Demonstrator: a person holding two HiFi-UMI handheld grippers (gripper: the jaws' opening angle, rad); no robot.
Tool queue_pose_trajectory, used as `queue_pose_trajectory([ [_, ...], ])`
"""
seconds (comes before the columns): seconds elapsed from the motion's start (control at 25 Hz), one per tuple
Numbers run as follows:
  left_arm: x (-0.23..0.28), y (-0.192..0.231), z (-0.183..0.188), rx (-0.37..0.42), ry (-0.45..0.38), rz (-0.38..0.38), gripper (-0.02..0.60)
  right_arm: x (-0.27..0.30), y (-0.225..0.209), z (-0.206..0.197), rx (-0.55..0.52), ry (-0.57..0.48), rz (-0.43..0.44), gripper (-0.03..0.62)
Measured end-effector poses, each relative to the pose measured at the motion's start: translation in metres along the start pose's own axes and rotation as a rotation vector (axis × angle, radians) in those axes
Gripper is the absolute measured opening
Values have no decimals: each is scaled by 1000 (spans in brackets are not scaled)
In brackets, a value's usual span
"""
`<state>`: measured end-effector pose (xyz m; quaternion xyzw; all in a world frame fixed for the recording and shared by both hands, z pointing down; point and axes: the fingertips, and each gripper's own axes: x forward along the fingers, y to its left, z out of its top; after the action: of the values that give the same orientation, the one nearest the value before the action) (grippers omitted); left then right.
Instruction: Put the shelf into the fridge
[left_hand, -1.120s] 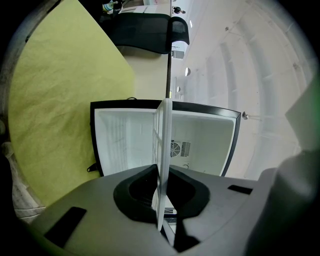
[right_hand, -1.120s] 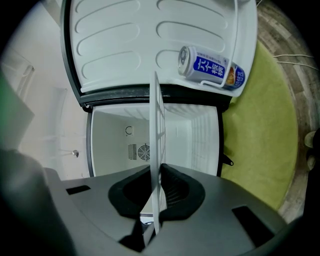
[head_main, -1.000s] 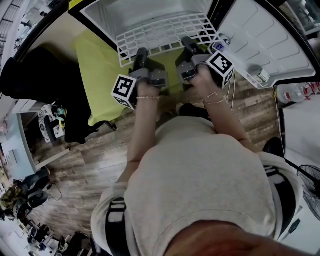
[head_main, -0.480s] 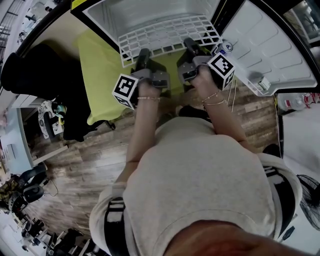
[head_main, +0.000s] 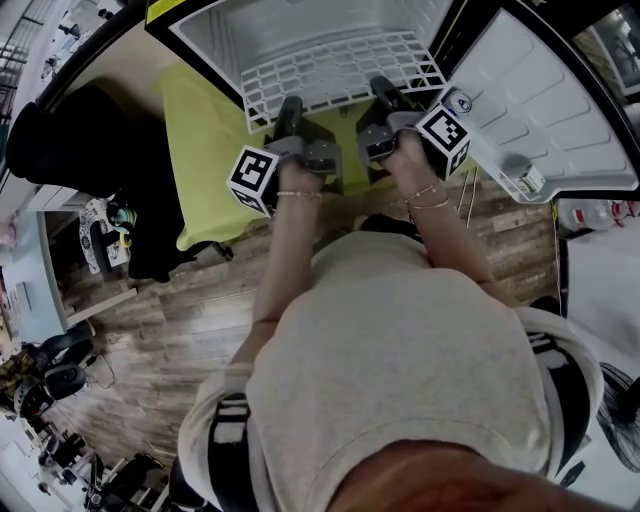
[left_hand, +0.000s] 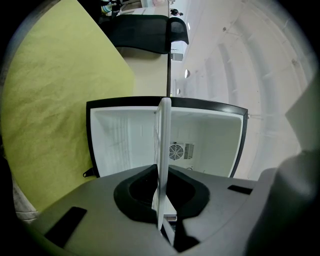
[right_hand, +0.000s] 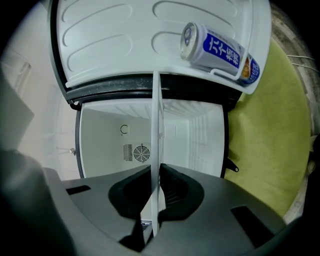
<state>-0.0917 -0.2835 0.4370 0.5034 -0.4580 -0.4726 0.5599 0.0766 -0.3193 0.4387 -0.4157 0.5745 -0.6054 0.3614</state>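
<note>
Wood-plank floor (head_main: 150, 330) lies below the open fridge (head_main: 250, 25). The left tongs (head_main: 288, 108) and right tongs (head_main: 384, 90) each clamp the near edge of the white wire shelf (head_main: 335, 62). Its far part appears to be inside the cavity. Pushing it fully home and releasing it seem to remain.

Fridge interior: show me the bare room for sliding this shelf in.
The small white fridge is bare inside, wall to wall, back to the round fan vent; the white wire shelf points into it. Crowded at the open door: a blue-and-white can lies there.
</note>
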Motion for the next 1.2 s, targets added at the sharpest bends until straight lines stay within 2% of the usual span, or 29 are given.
queue_pose_trajectory([
  [1.2, 49, 9, 24, 1, -59, 22, 25, 57, -7, 5, 12, 38, -18, 29],
])
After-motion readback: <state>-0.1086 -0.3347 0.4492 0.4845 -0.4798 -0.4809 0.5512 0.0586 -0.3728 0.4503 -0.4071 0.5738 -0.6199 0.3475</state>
